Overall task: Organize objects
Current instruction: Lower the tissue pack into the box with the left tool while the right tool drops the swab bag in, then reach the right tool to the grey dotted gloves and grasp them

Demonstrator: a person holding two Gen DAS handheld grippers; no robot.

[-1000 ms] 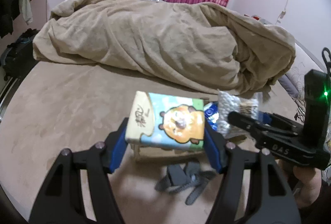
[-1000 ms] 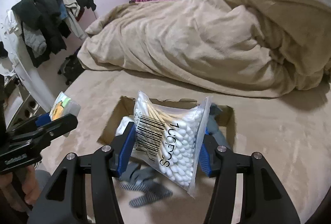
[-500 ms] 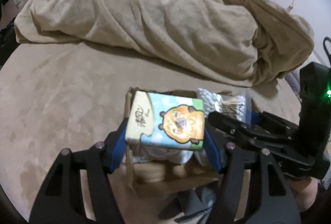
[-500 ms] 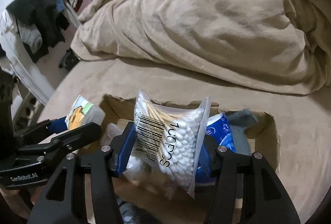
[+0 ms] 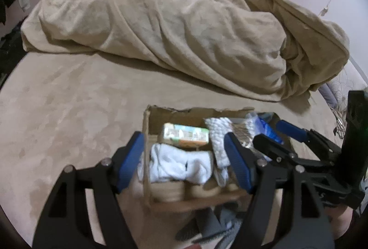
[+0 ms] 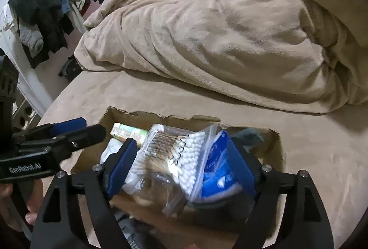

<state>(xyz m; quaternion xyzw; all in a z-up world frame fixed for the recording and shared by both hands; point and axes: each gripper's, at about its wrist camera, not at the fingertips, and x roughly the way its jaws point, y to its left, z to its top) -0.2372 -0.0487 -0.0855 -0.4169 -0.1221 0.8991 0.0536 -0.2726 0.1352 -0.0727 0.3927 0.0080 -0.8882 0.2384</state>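
An open cardboard box (image 5: 147,127) stands on the bed. In it lies a tissue pack with a cartoon print (image 5: 185,136), beyond a white cloth (image 5: 181,164). My left gripper (image 5: 184,161) hovers over the box, its jaws opening, and nothing is pressed between the pads. In the right wrist view a clear bag of cotton swabs (image 6: 174,157) rests tilted in the box (image 6: 161,114), beside a blue pack (image 6: 218,168). It lies between the opening jaws of my right gripper (image 6: 181,166), loose from the pads. The tissue pack (image 6: 128,130) shows at the box's far left.
A rumpled beige blanket (image 5: 184,30) covers the far half of the bed. Grey socks (image 5: 214,226) lie on the sheet in front of the box. Clothes hang on a rack (image 6: 46,14) at the left. The two grippers are close side by side over the box.
Both grippers sank toward the box and let go. The tissue pack left the left jaws and the swab bag slipped from the right jaws, both now lying in the box.
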